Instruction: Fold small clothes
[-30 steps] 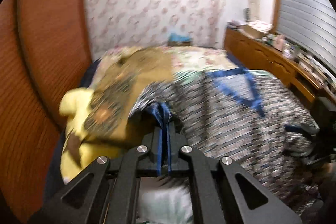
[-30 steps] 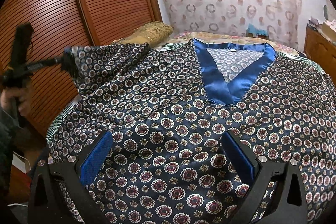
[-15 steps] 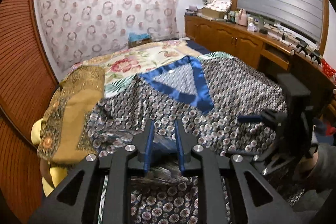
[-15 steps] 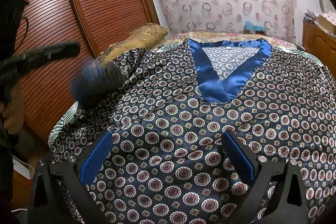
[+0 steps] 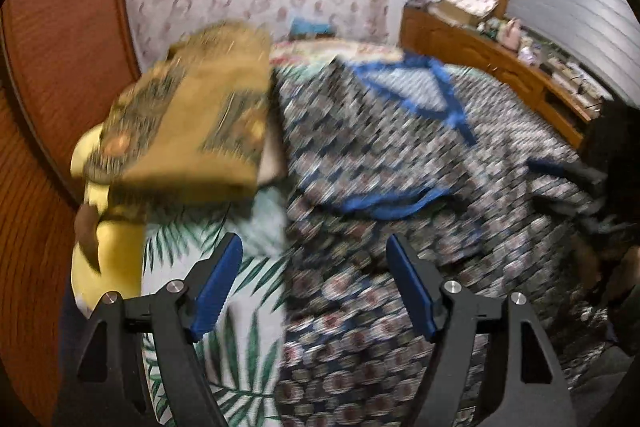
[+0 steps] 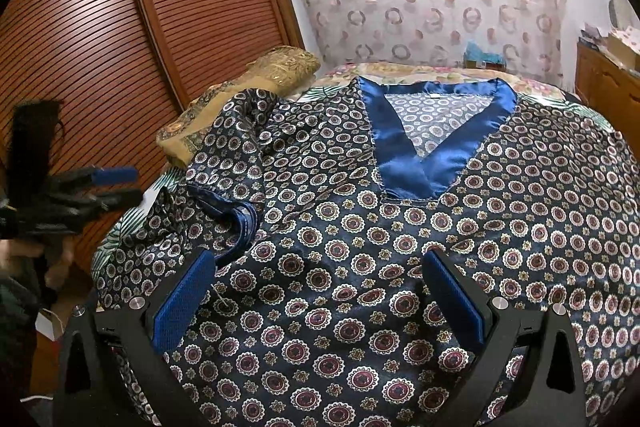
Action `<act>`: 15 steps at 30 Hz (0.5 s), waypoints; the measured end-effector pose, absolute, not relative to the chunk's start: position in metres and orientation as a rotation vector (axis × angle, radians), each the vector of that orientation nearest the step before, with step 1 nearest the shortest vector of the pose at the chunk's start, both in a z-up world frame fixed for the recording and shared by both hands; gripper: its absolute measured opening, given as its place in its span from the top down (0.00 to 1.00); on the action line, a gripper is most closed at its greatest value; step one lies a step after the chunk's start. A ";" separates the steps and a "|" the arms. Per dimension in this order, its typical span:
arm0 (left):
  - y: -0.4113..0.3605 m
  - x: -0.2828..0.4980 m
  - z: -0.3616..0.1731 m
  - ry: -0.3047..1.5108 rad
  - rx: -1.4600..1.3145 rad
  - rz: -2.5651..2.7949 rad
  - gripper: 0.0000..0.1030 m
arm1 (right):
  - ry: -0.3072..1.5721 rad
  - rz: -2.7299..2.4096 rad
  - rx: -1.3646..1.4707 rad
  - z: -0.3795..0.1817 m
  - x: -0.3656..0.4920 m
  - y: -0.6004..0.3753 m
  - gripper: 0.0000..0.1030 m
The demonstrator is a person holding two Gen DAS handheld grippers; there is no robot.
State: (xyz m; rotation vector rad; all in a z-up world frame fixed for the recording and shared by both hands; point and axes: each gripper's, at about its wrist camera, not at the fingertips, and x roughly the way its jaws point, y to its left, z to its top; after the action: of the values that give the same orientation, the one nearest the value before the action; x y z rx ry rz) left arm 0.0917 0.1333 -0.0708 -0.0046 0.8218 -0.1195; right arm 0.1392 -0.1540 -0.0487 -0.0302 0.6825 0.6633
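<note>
The patterned shirt [image 6: 360,247] lies flat on the bed [image 5: 256,291], collar away from me; my left gripper [image 5: 314,283] is opening, empty, and my right gripper [image 6: 320,299] gapes above the cloth.

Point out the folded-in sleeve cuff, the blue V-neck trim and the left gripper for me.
sleeve cuff [image 6: 242,223]: right wrist view, on the blue-edged opening of the folded-in sleeve.
V-neck trim [image 6: 404,171]: right wrist view, on the satin band near the V's tip.
left gripper [image 6: 120,183]: right wrist view, between its fingertips; jaws opening, nothing between them.
</note>
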 end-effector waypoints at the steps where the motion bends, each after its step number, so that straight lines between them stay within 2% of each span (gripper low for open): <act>1: 0.137 0.093 -0.078 0.838 -0.007 -0.108 0.27 | 0.682 0.666 -0.039 -0.048 0.139 -0.152 0.00; 4: 0.146 0.097 -0.091 0.865 -0.018 -0.084 0.27 | 0.682 0.688 -0.063 -0.045 0.137 -0.144 0.04; 8: 0.151 0.102 -0.106 0.904 -0.027 -0.072 0.26 | 0.676 0.745 -0.096 -0.037 0.136 -0.130 0.16; 15: 0.146 0.101 -0.111 0.876 0.002 -0.085 0.11 | 0.664 0.827 -0.190 -0.023 0.144 -0.093 0.23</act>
State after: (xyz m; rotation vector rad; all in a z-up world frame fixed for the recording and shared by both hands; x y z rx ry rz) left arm 0.1005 0.1459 -0.1105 0.0016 0.8762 -0.0849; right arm 0.1443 -0.0930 -0.0230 -0.1898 0.6640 0.8269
